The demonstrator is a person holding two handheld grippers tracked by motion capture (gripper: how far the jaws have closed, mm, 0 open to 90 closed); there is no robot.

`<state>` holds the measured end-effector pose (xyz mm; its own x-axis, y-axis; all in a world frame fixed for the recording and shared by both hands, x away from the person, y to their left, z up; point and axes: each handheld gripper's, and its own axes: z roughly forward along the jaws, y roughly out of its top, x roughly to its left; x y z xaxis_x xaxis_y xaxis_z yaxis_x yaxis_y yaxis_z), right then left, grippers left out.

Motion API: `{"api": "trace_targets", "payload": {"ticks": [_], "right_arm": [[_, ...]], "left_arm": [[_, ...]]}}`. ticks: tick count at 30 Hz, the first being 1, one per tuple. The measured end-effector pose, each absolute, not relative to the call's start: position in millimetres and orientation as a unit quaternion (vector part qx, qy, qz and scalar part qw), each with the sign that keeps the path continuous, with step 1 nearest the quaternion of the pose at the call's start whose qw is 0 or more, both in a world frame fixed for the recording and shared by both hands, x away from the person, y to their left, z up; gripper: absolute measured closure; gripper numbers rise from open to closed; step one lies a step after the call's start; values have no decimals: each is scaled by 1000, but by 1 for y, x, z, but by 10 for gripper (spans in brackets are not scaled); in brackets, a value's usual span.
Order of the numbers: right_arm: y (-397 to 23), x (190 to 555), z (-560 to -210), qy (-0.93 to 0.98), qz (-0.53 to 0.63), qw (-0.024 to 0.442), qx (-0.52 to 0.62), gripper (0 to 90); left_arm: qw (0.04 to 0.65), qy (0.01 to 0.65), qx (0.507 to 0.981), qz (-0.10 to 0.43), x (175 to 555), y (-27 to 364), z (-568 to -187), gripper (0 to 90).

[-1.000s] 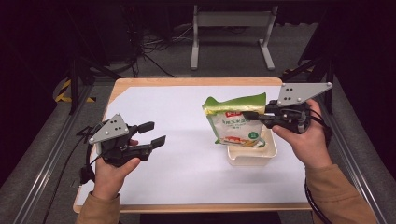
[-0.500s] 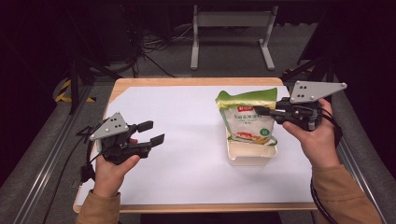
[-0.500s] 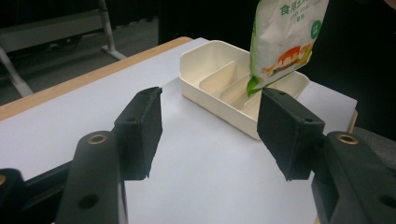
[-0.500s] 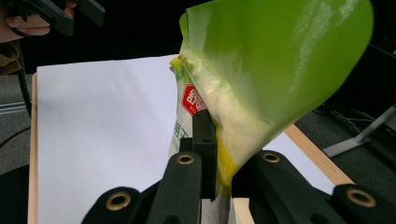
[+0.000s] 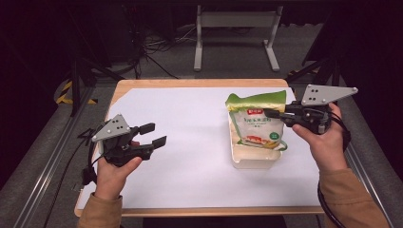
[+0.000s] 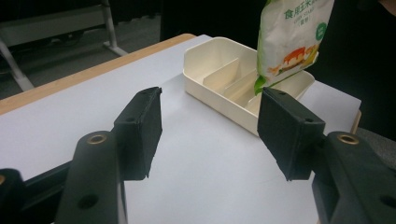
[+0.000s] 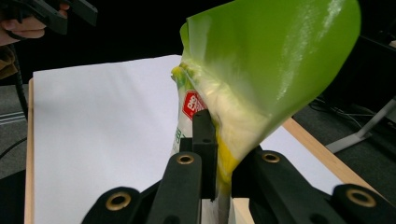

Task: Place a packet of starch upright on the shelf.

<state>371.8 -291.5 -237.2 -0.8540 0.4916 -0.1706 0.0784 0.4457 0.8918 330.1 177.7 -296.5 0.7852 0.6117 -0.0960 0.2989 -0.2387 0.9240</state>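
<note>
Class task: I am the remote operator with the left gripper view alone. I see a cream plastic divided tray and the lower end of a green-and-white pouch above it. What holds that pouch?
Observer: The right gripper, jaws shut on the green-and-white pouch near its top.
Operator: What does the pouch top look like?
Observer: A plain green flap, bent over.
Operator: Where is the cream plastic divided tray on the table?
Observer: The tray sits at the right of the white sheet, opposite the open left gripper.
</note>
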Motion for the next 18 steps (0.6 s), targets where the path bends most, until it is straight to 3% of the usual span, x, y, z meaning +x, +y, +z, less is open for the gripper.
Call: {"api": "trace_targets", "payload": {"ticks": [18], "right_arm": [[-291,376,-262,835,495,175,165,843]], "left_arm": [[538,299,776,140,332,178,-300,407]]}}
